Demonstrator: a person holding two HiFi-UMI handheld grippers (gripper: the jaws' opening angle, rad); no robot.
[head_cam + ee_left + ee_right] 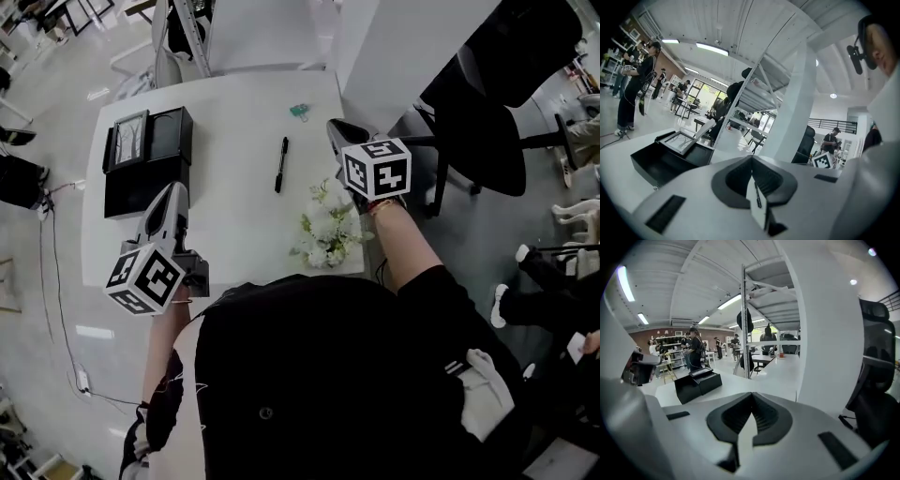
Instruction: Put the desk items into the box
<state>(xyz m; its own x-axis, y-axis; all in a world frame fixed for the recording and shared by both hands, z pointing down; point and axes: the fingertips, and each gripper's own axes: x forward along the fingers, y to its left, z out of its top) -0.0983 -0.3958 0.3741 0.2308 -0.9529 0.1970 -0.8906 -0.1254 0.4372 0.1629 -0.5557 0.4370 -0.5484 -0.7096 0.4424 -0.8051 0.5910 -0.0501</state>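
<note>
Our left tool (pixel 172 190) has its jaws closed together, with nothing between them, and it hangs at the near side of the black box (pixel 173 131) on the left of the tabletop (pixel 234 202). Our right tool (pixel 335 128) is also closed and empty, over the right edge. A framed picture (pixel 129 139) lies in the box. Between the tools, a pen (pixel 281 164), white flowers (pixel 326 228) and a small green clip (pixel 299 111) lie on the tabletop.

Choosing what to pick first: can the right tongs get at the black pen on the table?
Probably yes. The pen lies alone on the table, with nothing between it and the right tongs; the flowers sit nearer the person, aside.
</note>
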